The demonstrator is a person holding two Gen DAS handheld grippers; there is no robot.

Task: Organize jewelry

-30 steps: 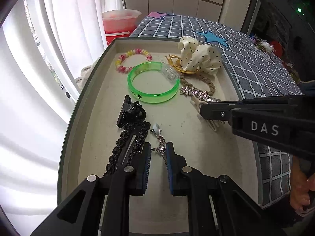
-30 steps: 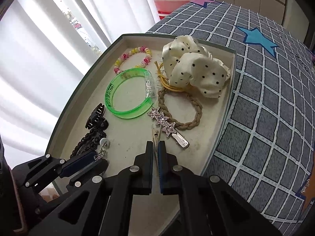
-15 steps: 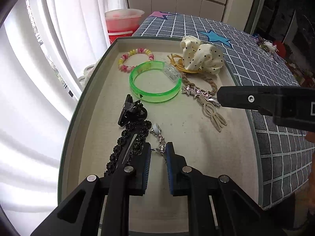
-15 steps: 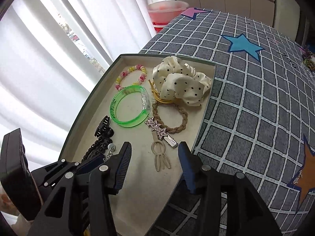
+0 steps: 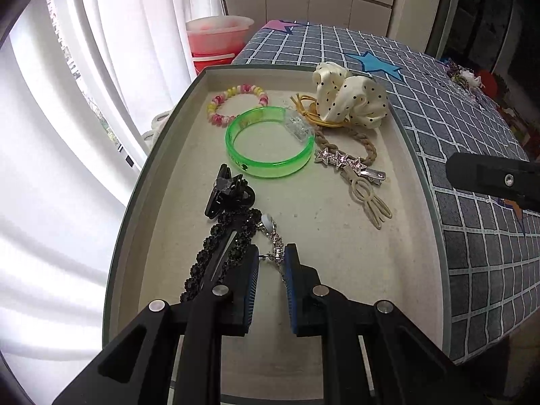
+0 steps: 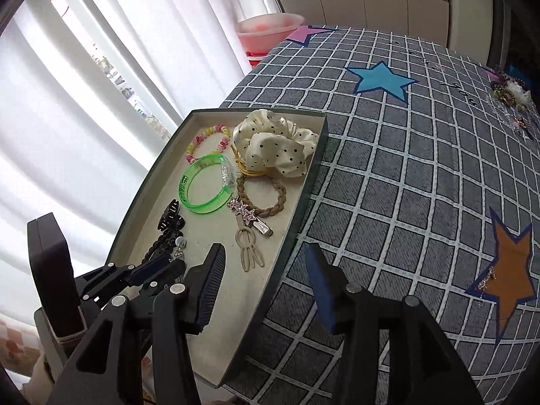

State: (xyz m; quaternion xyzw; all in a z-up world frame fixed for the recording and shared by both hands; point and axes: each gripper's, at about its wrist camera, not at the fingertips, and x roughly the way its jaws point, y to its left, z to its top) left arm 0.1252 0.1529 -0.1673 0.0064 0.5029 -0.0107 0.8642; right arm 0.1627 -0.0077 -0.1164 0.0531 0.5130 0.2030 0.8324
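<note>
Left gripper [image 5: 271, 268] pinching silver earring [image 5: 275, 244]; right gripper [image 6: 263, 285] spread wide; bangle [image 6: 206, 185] lettering unreadable

You are working beside white curtains [image 5: 111, 67] with daylight glowing through them. A grey checked cloth [image 6: 422, 175] with coloured stars is covering the surface. Pale cabinets [image 5: 310, 3] are standing along the far wall, and a pink lidded tub [image 5: 216, 38] is sitting near them.
</note>
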